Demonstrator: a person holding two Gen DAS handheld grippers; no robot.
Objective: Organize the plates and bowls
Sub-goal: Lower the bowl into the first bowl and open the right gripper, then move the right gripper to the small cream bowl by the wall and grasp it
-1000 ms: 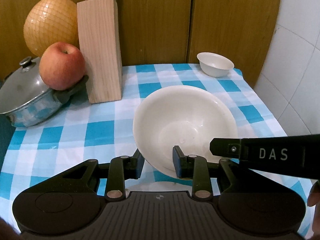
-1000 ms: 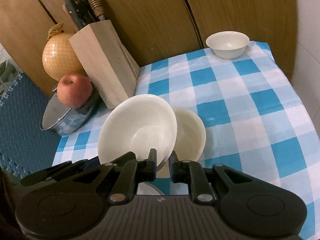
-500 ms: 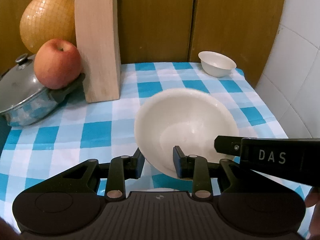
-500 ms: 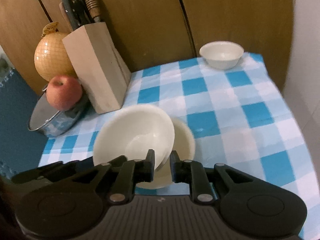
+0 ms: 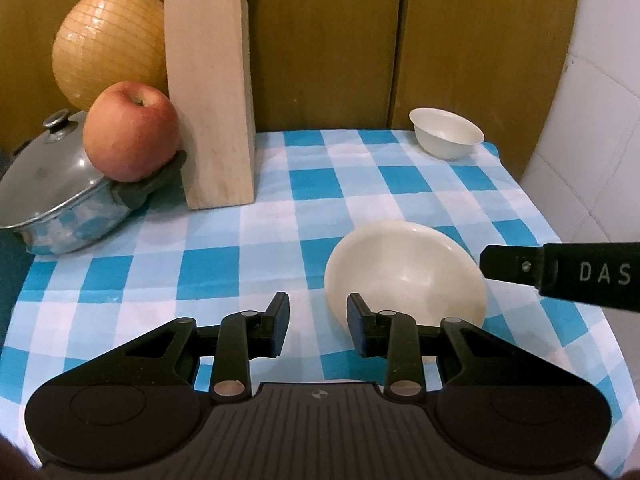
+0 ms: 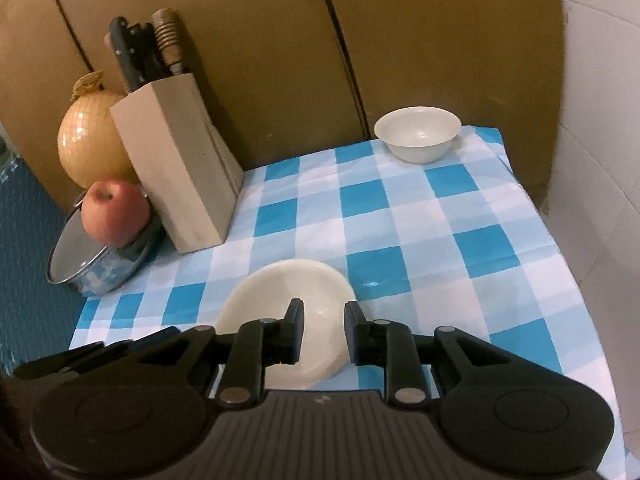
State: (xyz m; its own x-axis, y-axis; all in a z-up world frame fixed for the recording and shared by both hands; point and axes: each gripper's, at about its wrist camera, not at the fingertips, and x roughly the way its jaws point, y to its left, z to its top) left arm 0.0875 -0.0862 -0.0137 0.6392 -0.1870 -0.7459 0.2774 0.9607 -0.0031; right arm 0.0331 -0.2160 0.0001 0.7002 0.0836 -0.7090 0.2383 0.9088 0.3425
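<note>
A cream bowl (image 5: 404, 276) rests on the blue-checked cloth, apparently nested on a second one that shows only as a sliver (image 6: 320, 372) under it. My left gripper (image 5: 318, 320) stands open just left of the bowl, with only cloth between its fingers; its right finger overlaps the near-left rim. My right gripper (image 6: 323, 330) hovers over the bowl's (image 6: 288, 292) near-right rim, its jaws opening and the pads not pressing the rim. One of its fingers (image 5: 520, 266) reaches in beside the bowl's right edge. A small white bowl (image 5: 446, 134) (image 6: 418, 134) sits at the far right corner.
A wooden knife block (image 5: 210, 100) stands at the back left beside a netted pomelo (image 5: 106, 40). An apple (image 5: 130, 132) sits on a lidded steel pot (image 5: 60, 200). Wooden panels close the back, a tiled wall (image 5: 600, 140) the right, and the table edge (image 6: 568, 264) drops off there.
The big bowl left my left gripper's jaws and now lies flat to their right. Both grippers' jaws have spread. The right wrist view has pulled back slightly.
</note>
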